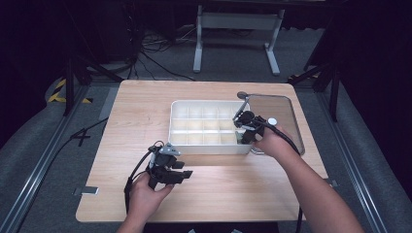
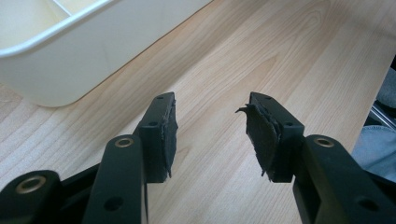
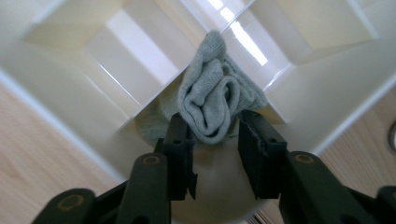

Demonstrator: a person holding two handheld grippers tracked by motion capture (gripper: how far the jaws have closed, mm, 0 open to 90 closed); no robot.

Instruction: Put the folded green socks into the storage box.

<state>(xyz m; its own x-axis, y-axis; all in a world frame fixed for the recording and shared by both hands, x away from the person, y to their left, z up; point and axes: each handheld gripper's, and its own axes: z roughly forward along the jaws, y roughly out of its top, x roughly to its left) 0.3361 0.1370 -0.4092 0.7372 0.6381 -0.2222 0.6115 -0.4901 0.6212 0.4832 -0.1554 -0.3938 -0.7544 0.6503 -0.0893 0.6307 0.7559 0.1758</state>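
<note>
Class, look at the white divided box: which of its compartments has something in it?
The near right corner compartment, under the right gripper: a rolled grey sock sits there; the others look empty.

Lab, rail-framed test table, loose floor cables

The rolled sock is pale grey-green with a fine knit texture, the divided organiser box is creamy white throughout, both grippers, left and right, are black, the table is light wood with visible grain, and the tray at its right edge is grey
</note>
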